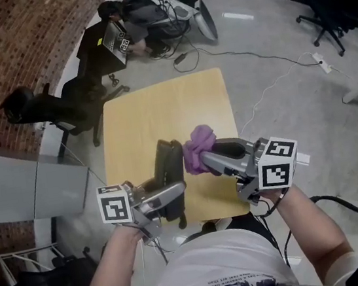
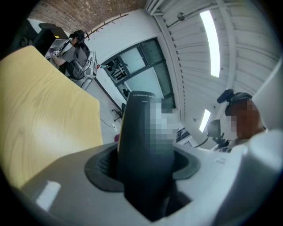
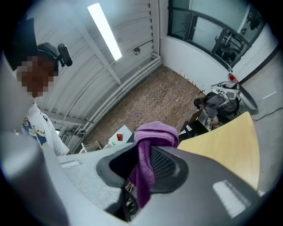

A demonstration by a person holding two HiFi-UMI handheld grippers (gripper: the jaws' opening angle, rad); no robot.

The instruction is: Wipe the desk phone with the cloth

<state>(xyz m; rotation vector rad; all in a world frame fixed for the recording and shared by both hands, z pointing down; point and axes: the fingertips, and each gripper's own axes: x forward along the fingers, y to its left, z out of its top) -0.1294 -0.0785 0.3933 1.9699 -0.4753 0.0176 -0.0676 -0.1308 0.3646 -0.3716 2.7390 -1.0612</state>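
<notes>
So here we've got the left gripper (image 1: pixel 175 192) clamped on the desk phone (image 1: pixel 167 164). In the left gripper view both pads press on the black body from either side, so it's a proper grip with the jaws partly apart around it. The phone is a long dark slab, and its long axis runs away from us toward the far edge of the table (image 1: pixel 160 105). In the head view that's nearly straight up the picture, with the far end leaning a touch to the right. The jaws hold it near the end closest to us, and a short bit pokes out behind them. It sits over the near half of the wooden top, and we can't tell whether it rests on the wood or is lifted off it.

The right gripper (image 1: pixel 209 156) is closed on the purple cloth (image 1: pixel 198 147). In the right gripper view a fold is pinched between the pads, a bunched lump sticks out past the tips and a tail hangs down behind. That gripper comes in from the right and points left across the table. The bunched cloth is right up against the right side of the phone's far half. It looks like contact, but we wouldn't swear to it.

Behind the table someone sits by the brick wall (image 1: pixel 13 43)
</notes>
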